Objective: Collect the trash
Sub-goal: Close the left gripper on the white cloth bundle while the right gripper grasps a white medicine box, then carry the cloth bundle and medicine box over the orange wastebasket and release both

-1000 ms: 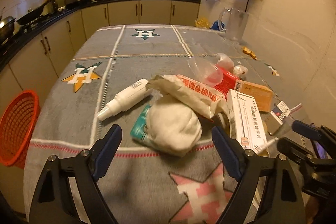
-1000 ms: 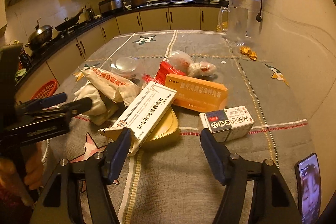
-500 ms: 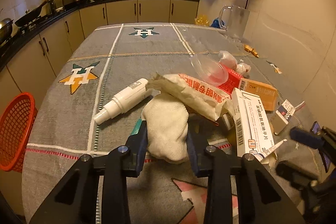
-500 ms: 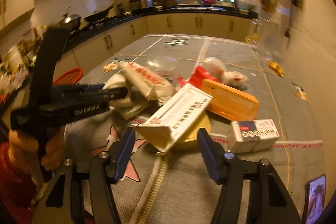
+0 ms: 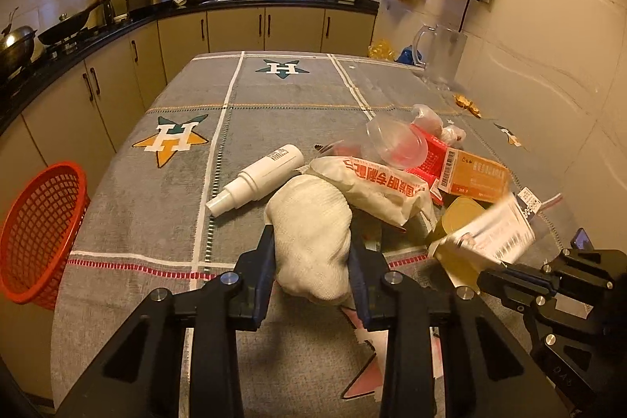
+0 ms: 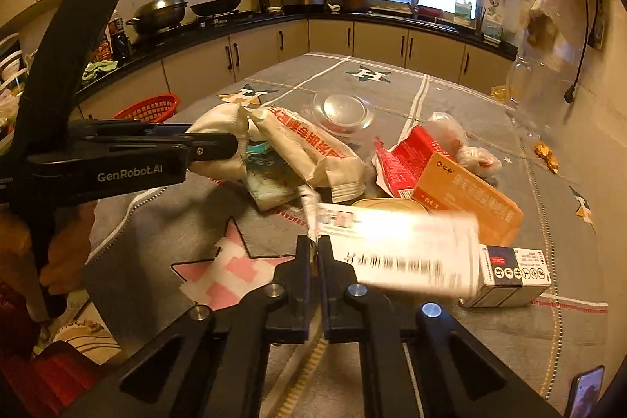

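A pile of trash lies on the grey star-patterned tablecloth (image 5: 164,222). My left gripper (image 5: 311,241) is shut on a white crumpled cloth wad (image 5: 309,206) at the near edge of the pile; in the right wrist view the left gripper (image 6: 231,143) pinches the same wad (image 6: 215,122). My right gripper (image 6: 315,249) is shut on the end flap of a long white medicine box (image 6: 403,249), which is blurred and tilted. From the left wrist view the right gripper (image 5: 484,277) holds that box (image 5: 493,234) above a yellow round lid (image 5: 458,218).
A red mesh basket (image 5: 39,234) hangs off the table's left side. In the pile are a white spray bottle (image 5: 258,179), a printed paper bag (image 5: 376,187), an orange box (image 5: 474,175) and a clear cup (image 5: 395,143). A small box (image 6: 509,273) and a phone (image 6: 586,394) lie right.
Both grippers went from wide open to shut. The left closed around the white wad. The right rolled and closed on the white box's flap, and the box tilted off the yellow lid.
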Tool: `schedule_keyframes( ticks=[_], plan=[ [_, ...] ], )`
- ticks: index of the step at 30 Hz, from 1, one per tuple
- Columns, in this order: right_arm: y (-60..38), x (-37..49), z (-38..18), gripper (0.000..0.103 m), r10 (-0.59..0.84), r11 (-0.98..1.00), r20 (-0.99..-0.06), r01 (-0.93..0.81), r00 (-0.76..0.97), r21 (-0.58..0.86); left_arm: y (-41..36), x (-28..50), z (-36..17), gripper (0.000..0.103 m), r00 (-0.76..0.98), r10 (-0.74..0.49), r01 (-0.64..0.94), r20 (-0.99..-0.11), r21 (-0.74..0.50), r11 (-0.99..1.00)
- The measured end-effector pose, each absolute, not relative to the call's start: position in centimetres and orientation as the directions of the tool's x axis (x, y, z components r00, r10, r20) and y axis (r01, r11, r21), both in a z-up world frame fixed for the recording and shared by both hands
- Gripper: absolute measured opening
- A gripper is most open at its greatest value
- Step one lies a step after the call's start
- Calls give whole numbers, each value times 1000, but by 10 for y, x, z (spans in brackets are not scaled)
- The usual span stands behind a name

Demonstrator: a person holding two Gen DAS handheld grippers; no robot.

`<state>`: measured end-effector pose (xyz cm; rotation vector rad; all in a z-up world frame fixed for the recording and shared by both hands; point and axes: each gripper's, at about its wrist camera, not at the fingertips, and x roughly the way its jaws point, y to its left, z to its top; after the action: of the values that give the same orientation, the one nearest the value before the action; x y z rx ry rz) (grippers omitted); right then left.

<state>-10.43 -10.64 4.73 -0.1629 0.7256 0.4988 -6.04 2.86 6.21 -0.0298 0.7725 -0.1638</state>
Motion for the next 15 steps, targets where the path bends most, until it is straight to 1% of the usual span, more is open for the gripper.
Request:
schedule_keyframes(
  ticks=[4,15],
  plan=[
    [-106,-108,55,4,399,868,-657,-494,640,46,33,-66,65,33,714,-161,137,-682,-89,987],
    [-101,-108,87,4,504,834,-602,-530,619,153,50,-80,77,33,736,-146,108,-661,-99,989]
  ],
)
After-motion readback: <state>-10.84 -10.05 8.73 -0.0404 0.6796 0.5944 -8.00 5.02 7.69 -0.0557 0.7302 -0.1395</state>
